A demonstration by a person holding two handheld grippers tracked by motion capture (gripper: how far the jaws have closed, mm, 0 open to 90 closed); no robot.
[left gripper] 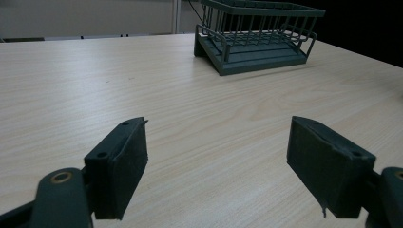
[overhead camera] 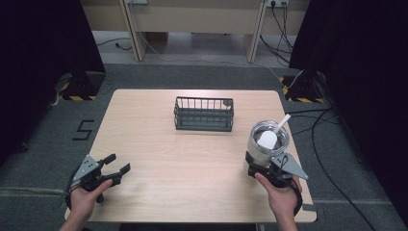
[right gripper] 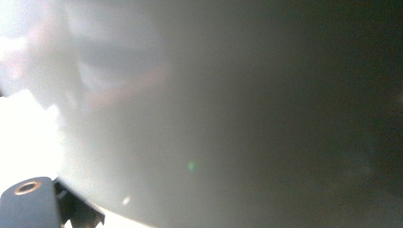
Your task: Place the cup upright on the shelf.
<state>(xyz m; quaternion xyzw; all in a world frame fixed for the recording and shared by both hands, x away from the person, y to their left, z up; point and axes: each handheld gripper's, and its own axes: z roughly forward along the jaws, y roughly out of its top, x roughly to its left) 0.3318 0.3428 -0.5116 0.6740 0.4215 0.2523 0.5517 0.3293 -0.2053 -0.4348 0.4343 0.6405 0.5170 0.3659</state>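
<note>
A: From the high view, what is the right gripper (overhead camera: pixel 267 163) doing?

B: It is sitting at the near right of the surface (overhead camera: pixel 159 159), pressed against the base of the cup (overhead camera: pixel 267 144). The cup is standing upright near the right edge, with a white scoop (overhead camera: pixel 269 138) lying inside and its handle sticking out over the rim. The jaws are reaching to either side of the cup's base, but I cannot tell whether they are squeezing it.

A: And the left gripper (overhead camera: pixel 118 169)?

B: It is resting at the near left corner in the person's hand, well apart from the cup. Its jaws are standing wide apart, holding nothing.

A: Anything else up there?

B: A dark wire rack (overhead camera: pixel 204 114) is sitting at the middle of the far half.

A: What is the left gripper view showing?

B: The left gripper (left gripper: pixel 216 161) is pointing over bare surface (left gripper: pixel 95 85) with its two black jaws spread wide and touching nothing. The rack (left gripper: pixel 259 40) is standing farther off, right of centre.

A: And the right gripper view?

B: The cup's grey wall (right gripper: pixel 237 118) is blurring right against the lens. One jaw part is peeking in at the lower left; how far the jaws are closed is hidden.
</note>
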